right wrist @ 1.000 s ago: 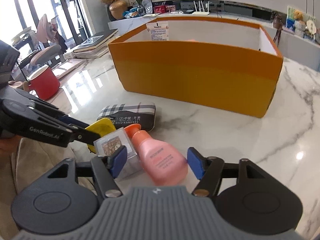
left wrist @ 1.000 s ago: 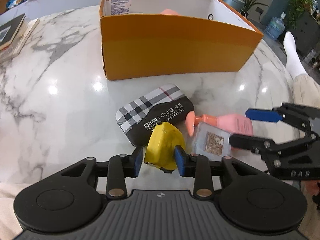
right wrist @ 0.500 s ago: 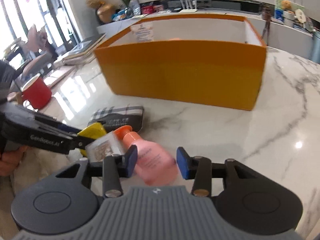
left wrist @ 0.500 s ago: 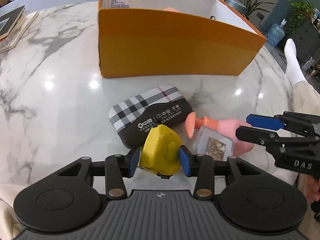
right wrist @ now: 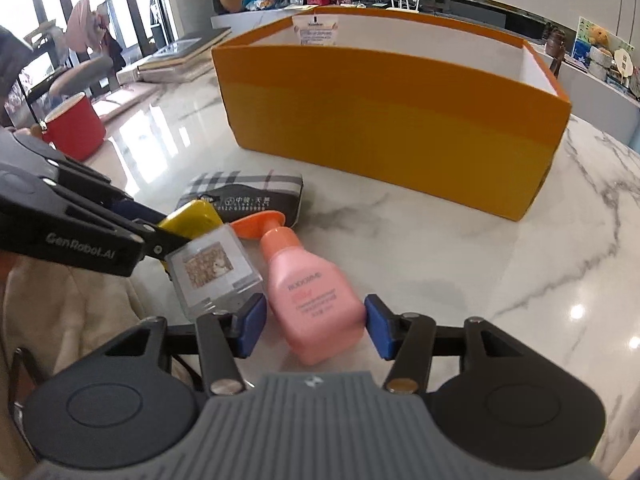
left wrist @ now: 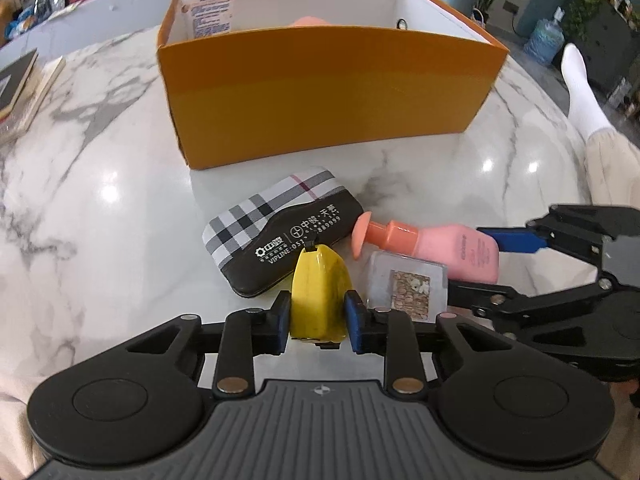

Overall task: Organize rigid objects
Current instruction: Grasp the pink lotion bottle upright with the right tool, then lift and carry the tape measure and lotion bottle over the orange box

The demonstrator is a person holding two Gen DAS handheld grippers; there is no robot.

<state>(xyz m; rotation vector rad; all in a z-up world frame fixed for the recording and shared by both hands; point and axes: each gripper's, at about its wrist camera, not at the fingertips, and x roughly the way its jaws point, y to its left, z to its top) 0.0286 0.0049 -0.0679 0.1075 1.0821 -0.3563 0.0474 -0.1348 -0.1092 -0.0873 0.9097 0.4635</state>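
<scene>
On the marble table [left wrist: 100, 208] sits one orange box [left wrist: 328, 92]. In front of it lie four loose items: one plaid case [left wrist: 280, 232], one yellow object [left wrist: 318, 296], one pink bottle [right wrist: 312, 300] and one clear cube [right wrist: 216, 272]. One red mug [right wrist: 76, 130] stands off to the side. Two grippers are visible, the left gripper [left wrist: 318, 320] and the right gripper [right wrist: 314, 324].

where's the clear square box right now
The clear square box lies on the marble table, between the yellow object held in the left claw and the pink bottle, in front of the plaid case.
</scene>
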